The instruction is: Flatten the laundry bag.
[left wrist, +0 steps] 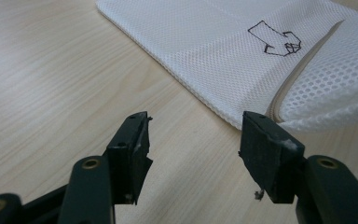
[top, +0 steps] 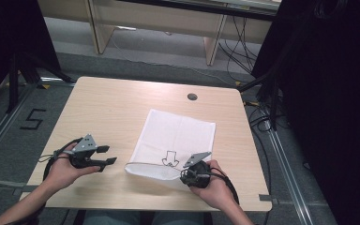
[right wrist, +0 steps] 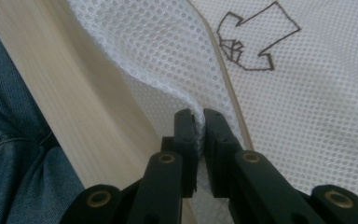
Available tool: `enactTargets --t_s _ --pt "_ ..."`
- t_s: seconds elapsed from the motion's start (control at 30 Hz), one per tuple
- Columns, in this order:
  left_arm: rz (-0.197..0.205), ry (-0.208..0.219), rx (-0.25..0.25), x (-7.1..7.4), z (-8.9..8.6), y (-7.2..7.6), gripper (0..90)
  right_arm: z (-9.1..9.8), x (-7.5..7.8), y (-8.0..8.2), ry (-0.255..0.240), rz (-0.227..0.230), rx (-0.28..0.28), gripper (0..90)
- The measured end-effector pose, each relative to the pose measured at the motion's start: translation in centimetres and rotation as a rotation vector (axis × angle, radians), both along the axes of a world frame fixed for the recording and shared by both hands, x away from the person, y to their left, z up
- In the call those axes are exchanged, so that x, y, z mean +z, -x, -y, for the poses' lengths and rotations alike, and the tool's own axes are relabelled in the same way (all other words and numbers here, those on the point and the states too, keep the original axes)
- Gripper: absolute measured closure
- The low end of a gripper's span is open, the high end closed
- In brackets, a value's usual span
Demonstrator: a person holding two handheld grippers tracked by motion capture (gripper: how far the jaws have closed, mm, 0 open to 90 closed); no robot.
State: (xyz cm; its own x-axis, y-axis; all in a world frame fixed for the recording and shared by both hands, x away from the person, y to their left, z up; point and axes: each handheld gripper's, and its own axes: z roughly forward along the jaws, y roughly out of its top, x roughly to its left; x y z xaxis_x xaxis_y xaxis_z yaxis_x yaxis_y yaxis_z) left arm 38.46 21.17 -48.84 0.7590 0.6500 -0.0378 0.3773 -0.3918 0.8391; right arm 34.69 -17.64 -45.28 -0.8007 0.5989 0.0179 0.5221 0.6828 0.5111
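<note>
A white mesh bag [top: 176,136] lies flat on the wooden table [top: 108,112], with a hand-drawn arrow [top: 169,158] near its front edge. My right gripper [top: 183,176] is shut on the bag's front edge, pinching a fold of mesh [right wrist: 186,100] beside the beige zipper seam [right wrist: 223,74]; the arrow [right wrist: 249,42] lies just beyond. That edge is lifted a little off the table. My left gripper [top: 108,155] rests open to the left of the bag, nothing between its jaws. In the left gripper view the bag's corner [left wrist: 242,70] lies ahead of the fingertips [left wrist: 133,140].
A round cable hole [top: 192,96] sits near the table's far edge. The table's front edge [top: 145,204] runs close under both hands. Blue denim of the person's lap [right wrist: 14,158] shows below the edge. Bare wood stretches left of the bag.
</note>
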Motion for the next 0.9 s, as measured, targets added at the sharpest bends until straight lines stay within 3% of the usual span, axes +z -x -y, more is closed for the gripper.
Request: enactTargets --t_s 0.1,0.23,0.33,0.53,0.7,0.9 --pt "0.004 -0.003 -0.006 0.0 0.0 -0.1 42.4 -0.1 -0.2 0.3 0.000 -0.026 -0.006 84.9" --pt "0.003 -0.002 -0.007 0.0 0.0 0.0 42.4 -0.1 -0.6 0.3 0.002 -0.019 0.017 84.6" --pt "0.001 -0.015 -0.014 0.0 -0.1 -0.1 42.3 -0.3 -0.9 0.5 0.010 -0.041 0.004 84.3" --pt "-0.003 -0.004 -0.014 0.0 0.0 -0.1 42.3 -0.7 -1.6 0.9 0.025 -0.053 0.042 83.3" --pt "-0.005 -0.004 -0.014 0.0 0.0 -0.1 42.3 -0.8 -1.9 1.3 0.025 -0.083 0.035 81.6" --pt "-0.007 -0.001 -0.012 0.0 0.1 0.0 42.4 -0.8 -1.9 1.7 0.024 -0.087 0.034 78.0"
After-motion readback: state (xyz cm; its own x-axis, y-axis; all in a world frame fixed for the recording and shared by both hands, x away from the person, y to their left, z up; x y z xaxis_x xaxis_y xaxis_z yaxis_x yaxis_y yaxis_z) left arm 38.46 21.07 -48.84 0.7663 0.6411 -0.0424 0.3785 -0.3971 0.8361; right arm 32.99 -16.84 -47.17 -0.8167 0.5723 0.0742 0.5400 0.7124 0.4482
